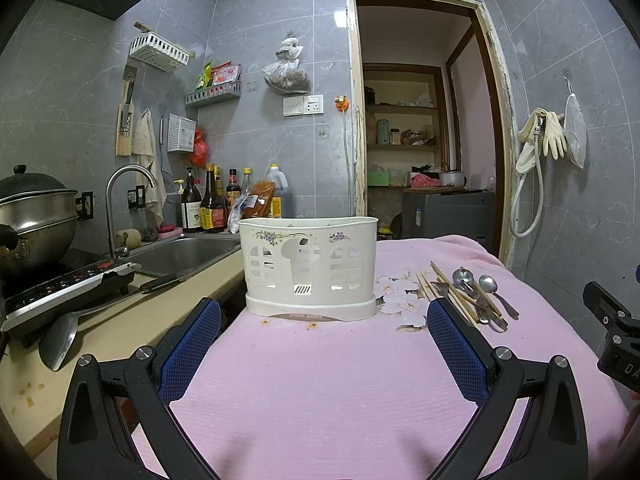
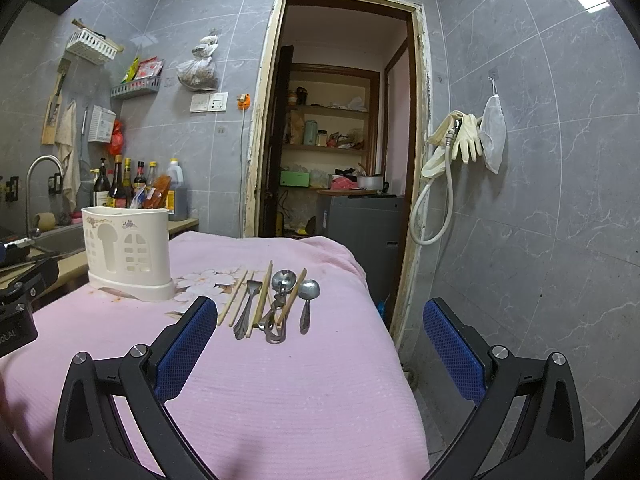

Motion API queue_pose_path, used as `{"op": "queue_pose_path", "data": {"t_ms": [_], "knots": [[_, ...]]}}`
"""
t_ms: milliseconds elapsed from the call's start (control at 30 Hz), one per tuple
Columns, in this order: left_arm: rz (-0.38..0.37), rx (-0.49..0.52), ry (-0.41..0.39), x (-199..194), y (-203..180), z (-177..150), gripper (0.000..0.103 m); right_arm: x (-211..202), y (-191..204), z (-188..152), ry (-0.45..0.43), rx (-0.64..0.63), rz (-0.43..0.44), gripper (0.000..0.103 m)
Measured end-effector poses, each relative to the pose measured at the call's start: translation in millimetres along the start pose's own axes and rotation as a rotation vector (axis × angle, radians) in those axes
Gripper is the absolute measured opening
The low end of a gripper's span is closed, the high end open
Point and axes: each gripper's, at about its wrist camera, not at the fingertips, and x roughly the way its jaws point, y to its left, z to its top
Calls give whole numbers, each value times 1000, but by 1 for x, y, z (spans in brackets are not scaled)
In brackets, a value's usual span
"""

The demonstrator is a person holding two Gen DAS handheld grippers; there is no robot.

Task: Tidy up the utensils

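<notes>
A white plastic utensil holder point(image 1: 310, 266) with cut-out windows stands upright on the pink cloth point(image 1: 320, 380), straight ahead of my open, empty left gripper point(image 1: 324, 316). It also shows at the left in the right wrist view point(image 2: 128, 258). A loose pile of utensils lies to its right: wooden chopsticks point(image 2: 262, 296), two metal spoons point(image 2: 309, 296), a fork point(image 2: 246, 312) and a scoop point(image 2: 280, 292). The pile also shows in the left wrist view point(image 1: 468, 292). My right gripper point(image 2: 316, 320) is open and empty, hovering just short of the pile.
The pink cloth's right edge point(image 2: 384, 320) drops to the floor by a doorway point(image 2: 340, 120). Left of the cloth are a counter point(image 1: 120, 320), a sink point(image 1: 184, 254), a faucet point(image 1: 120, 200), sauce bottles point(image 1: 212, 204), an induction cooker point(image 1: 64, 284) with a pot point(image 1: 36, 220), and a spatula point(image 1: 60, 340).
</notes>
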Motion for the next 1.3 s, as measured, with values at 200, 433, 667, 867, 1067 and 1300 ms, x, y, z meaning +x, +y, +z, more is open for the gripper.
{"op": "queue_pose_path", "data": {"t_ms": [200,433,667,867,1067,1300], "knots": [[-14,27,-7,4,-3,5,101,-2,2,-1,-10,-1,-19,103],[-128,57,18,33,-10,36,101,9,-4,17,-35,-77,13,103],[-232,77,112,75,-27,63,101,61,-38,45,77,-50,137,103],[-307,132,197,109,-53,66,101,110,-50,55,202,-82,185,103],[-346,218,310,150,-82,58,80,161,-54,44,349,-44,233,103],[-385,262,460,204,-106,39,43,210,-51,32,485,-73,311,86]]}}
